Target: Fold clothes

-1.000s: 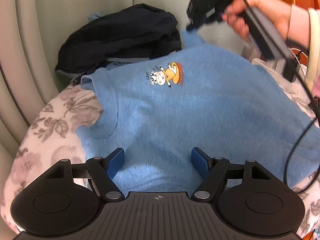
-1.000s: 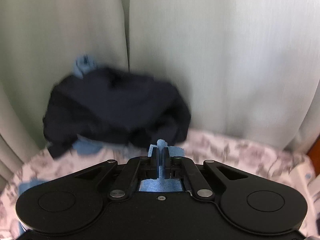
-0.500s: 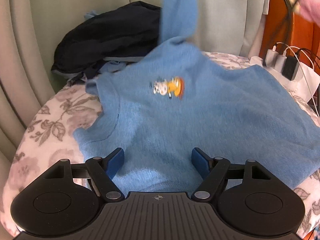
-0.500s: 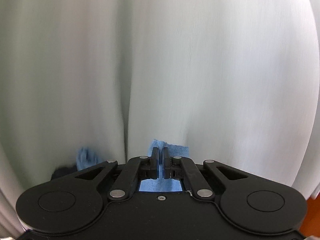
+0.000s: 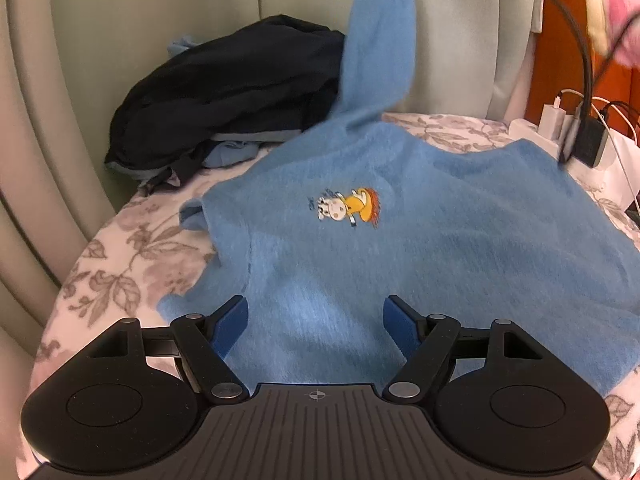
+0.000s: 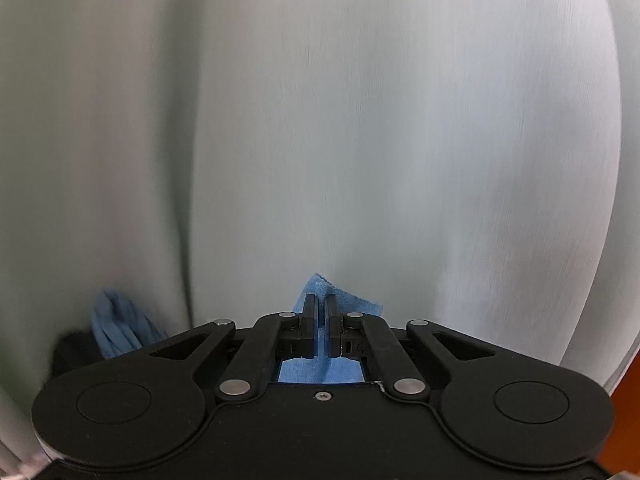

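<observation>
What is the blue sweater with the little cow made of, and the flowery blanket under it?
The blue sweater looks like soft, fuzzy knit or fleece: its surface is hairy and matte. The flowery blanket seems plush too, matte with blurry-edged grey leaves, though the exact fabric cannot be told.

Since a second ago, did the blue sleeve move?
Yes. The sleeve went up: it lay low beside the dark clothes, now it stands tall against the curtain, pinched in the right gripper.
</observation>
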Available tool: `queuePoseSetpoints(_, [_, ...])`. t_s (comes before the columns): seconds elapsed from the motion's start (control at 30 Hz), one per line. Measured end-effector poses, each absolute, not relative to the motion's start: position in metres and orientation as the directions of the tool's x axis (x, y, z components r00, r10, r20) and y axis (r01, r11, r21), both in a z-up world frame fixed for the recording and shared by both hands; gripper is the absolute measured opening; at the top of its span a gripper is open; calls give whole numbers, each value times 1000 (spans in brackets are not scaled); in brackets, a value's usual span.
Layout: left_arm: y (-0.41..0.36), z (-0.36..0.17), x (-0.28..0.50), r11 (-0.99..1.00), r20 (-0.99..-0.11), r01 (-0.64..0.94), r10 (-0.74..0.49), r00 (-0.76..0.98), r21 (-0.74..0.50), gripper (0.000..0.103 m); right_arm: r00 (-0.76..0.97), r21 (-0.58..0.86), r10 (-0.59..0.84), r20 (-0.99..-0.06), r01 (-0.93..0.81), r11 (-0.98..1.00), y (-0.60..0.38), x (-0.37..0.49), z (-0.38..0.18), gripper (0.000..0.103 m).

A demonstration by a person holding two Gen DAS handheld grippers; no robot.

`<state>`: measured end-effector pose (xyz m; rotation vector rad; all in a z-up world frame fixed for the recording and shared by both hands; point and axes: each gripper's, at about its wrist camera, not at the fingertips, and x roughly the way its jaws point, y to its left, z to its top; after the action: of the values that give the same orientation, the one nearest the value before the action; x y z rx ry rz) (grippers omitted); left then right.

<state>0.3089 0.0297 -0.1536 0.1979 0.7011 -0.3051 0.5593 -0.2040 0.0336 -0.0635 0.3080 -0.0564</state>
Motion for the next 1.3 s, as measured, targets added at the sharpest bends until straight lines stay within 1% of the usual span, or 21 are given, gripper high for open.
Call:
queuePoseSetpoints(0.03, [30,-152,309,939,-656,336,-204,727,79,73,945,-76,-73,-320,52,996,-205,565,25,2])
queuePoseSetpoints(0.1, [32,-150,310,942,-651,325,-195,734,84,78,932,-83,-91,-351,66,994,-208,576,11,2])
queuePoseSetpoints(0.17, [34,-149,310,944,-647,317,-188,739,88,78,928,-70,-120,-353,101,992,-215,584,3,2])
queuePoseSetpoints(0.23, [37,-149,311,945,-646,315,-190,740,84,78,933,-30,-111,-344,107,994,-223,584,4,2])
queuePoseSetpoints(0.3, [37,-148,312,943,-645,322,-196,738,82,78,943,3,-88,-322,94,996,-230,576,8,2])
queuePoseSetpoints(0.43, [29,-138,323,931,-620,347,-209,756,110,78,976,30,-20,-217,27,999,-233,553,37,2])
queuePoseSetpoints(0.53, [16,-126,341,914,-596,391,-257,761,105,78,988,43,13,-156,-6,999,-230,546,60,2])
queuePoseSetpoints(0.67, [-3,-115,373,891,-566,451,-343,750,57,78,992,42,59,-115,-55,998,-220,545,80,2])
queuePoseSetpoints(0.8, [-15,-122,408,895,-557,445,-357,750,26,78,990,17,99,-101,-98,995,-208,551,88,2])
queuePoseSetpoints(0.87, [-18,-131,425,907,-583,420,-339,739,5,78,991,-10,98,-92,-99,995,-202,559,89,2])
queuePoseSetpoints(0.93, [-19,-140,436,928,-605,374,-291,741,12,78,990,-5,112,-89,-113,994,-200,567,89,2])
queuePoseSetpoints(1.07, [-15,-149,444,948,-621,317,-242,746,11,78,987,-8,153,-41,-153,988,-199,580,87,2])
queuePoseSetpoints(1.17, [-15,-154,452,958,-653,288,-207,729,17,78,989,-42,125,-74,-129,991,-196,606,75,3])
queuePoseSetpoints(1.3, [-13,-163,462,967,-691,255,-178,700,9,78,981,-96,35,-192,-54,994,-194,656,36,3])
